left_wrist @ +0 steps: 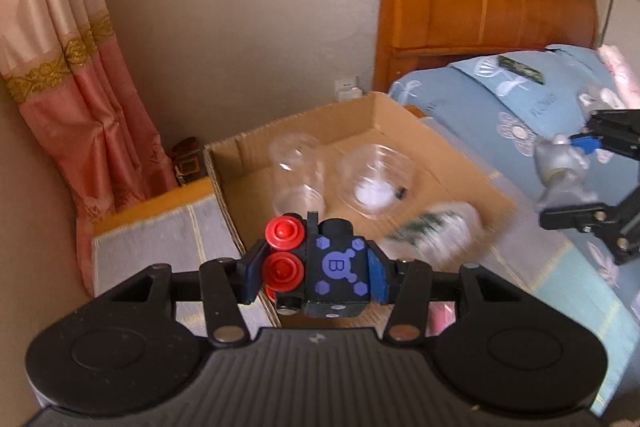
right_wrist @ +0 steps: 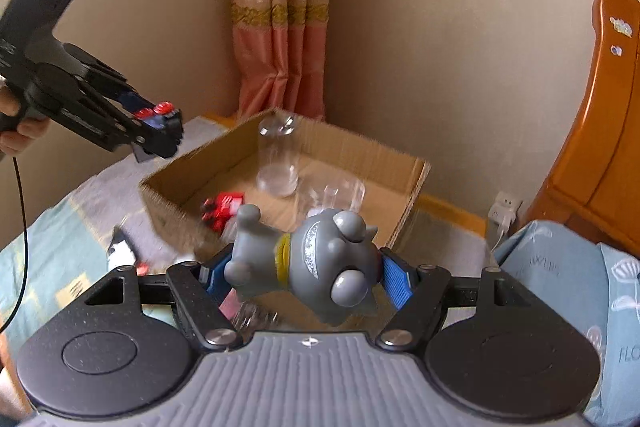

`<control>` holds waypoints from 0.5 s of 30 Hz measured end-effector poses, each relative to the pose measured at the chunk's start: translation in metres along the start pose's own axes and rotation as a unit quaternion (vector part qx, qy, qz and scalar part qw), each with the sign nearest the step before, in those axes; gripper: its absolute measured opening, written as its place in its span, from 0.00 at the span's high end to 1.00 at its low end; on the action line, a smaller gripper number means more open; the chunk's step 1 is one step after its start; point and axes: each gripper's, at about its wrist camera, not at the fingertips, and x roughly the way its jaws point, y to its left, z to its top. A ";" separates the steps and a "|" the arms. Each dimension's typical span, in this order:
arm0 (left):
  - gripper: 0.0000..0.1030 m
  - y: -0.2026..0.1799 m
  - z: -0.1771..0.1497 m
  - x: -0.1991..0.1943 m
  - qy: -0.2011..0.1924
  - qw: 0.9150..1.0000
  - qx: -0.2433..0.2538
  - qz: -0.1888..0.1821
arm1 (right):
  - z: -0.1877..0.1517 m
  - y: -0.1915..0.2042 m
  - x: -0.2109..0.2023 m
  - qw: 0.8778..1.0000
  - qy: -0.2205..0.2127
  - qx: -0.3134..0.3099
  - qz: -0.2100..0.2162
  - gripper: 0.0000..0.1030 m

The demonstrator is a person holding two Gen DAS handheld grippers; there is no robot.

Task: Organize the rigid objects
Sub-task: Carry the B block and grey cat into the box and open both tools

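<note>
Two grippers are seen: left gripper (left_wrist: 316, 269) pinches one black toy block (left_wrist: 320, 267); right gripper (right_wrist: 304, 273) pinches one grey figurine (right_wrist: 304, 263), laid crosswise, head right. Cardboard box (right_wrist: 404, 187) holds two clear jars.

Both wrist views overlook the cardboard box (left_wrist: 304, 131).

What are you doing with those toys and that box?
A person is tidying toys. The left gripper is shut on a black block toy with red wheels, and the right gripper clamps a grey rubbery animal figure. Both are held above the bed, near an open cardboard box already holding clear plastic jars.
</note>
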 end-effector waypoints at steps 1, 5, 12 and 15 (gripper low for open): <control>0.52 0.004 0.006 0.008 0.003 1.000 0.000 0.004 | 0.005 -0.002 0.005 1.000 -0.001 0.000 -0.001 0.25; 0.52 0.018 0.020 0.033 0.012 1.000 -0.006 0.013 | 0.020 -0.013 0.028 1.000 0.009 0.008 -0.005 0.25; 0.52 0.038 0.034 0.070 0.027 0.999 -0.012 0.031 | 0.029 -0.023 0.066 0.999 0.032 0.030 -0.016 0.23; 0.52 0.042 0.035 0.082 0.033 0.999 -0.008 0.035 | 0.028 -0.025 0.073 0.999 0.027 0.039 -0.018 0.06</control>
